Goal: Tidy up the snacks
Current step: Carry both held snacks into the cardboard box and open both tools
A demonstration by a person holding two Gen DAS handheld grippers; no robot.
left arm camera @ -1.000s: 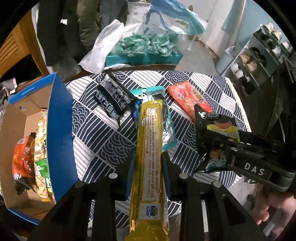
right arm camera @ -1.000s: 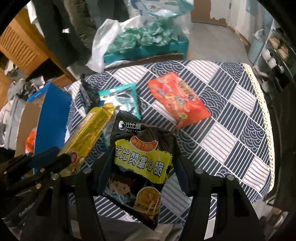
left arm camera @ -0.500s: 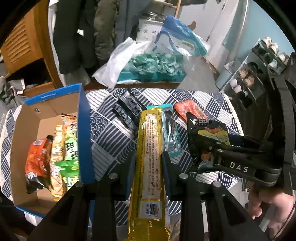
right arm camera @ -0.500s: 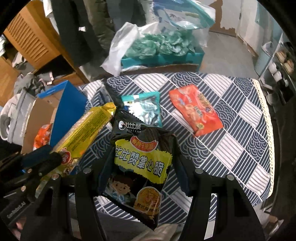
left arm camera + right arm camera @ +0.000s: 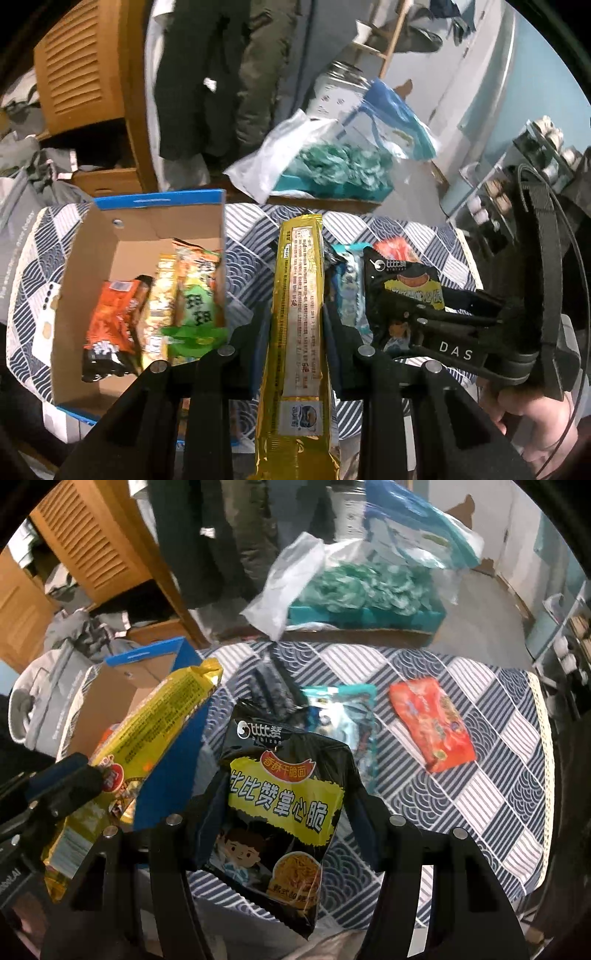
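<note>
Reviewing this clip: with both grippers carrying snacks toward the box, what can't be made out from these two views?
- Left wrist view: the yellow packet hides the black packets behind it.
- Right wrist view: the box interior is blocked by its blue wall.
- Right wrist view: the teal packet is partly covered by the black noodle bag.

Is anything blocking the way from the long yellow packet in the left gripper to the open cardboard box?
Nothing visible does. The yellow packet is held above the table, right of the box; only the box's blue-edged right wall lies between, and the top is open.
</note>
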